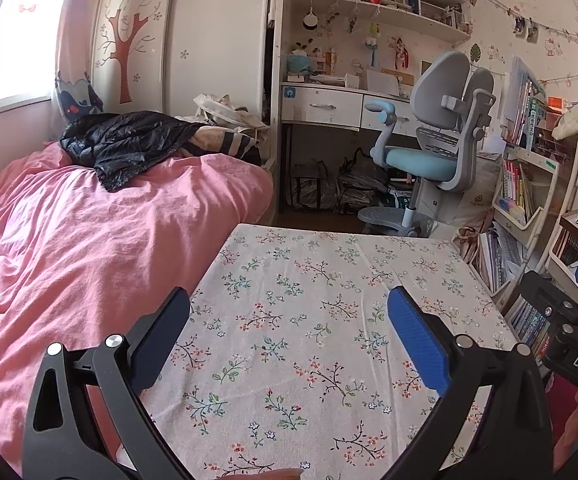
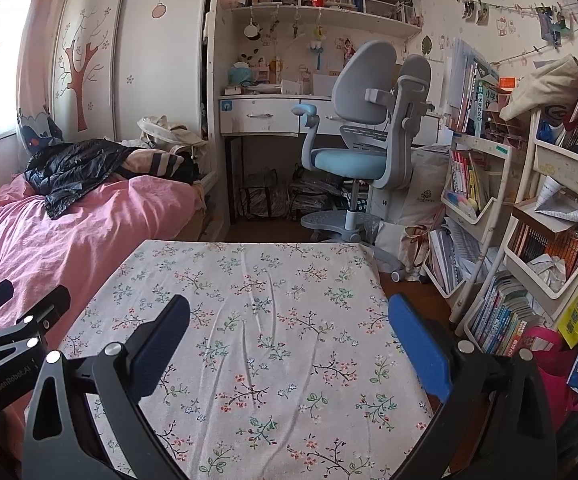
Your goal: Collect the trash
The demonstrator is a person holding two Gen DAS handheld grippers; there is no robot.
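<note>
My left gripper (image 1: 289, 312) hangs open over a table (image 1: 309, 264) covered with a floral cloth, with nothing between its blue pads. My right gripper (image 2: 289, 312) is open too, over the same table (image 2: 249, 276), empty. Each shows in the other's view: the right gripper (image 1: 565, 284) at the right edge, the left gripper (image 2: 29, 294) at the lower left. A crumpled black plastic bag (image 1: 125, 140) lies on the pink bed; in the right wrist view the bag (image 2: 73, 164) is at far left. I see no loose trash on the cloth.
The pink bed (image 1: 69, 240) borders the table's left side. A grey and blue desk chair (image 2: 365, 132) stands in front of a white desk (image 2: 261, 112) beyond the table. Bookshelves (image 2: 489, 216) crammed with books and crumpled paper (image 2: 549, 266) line the right.
</note>
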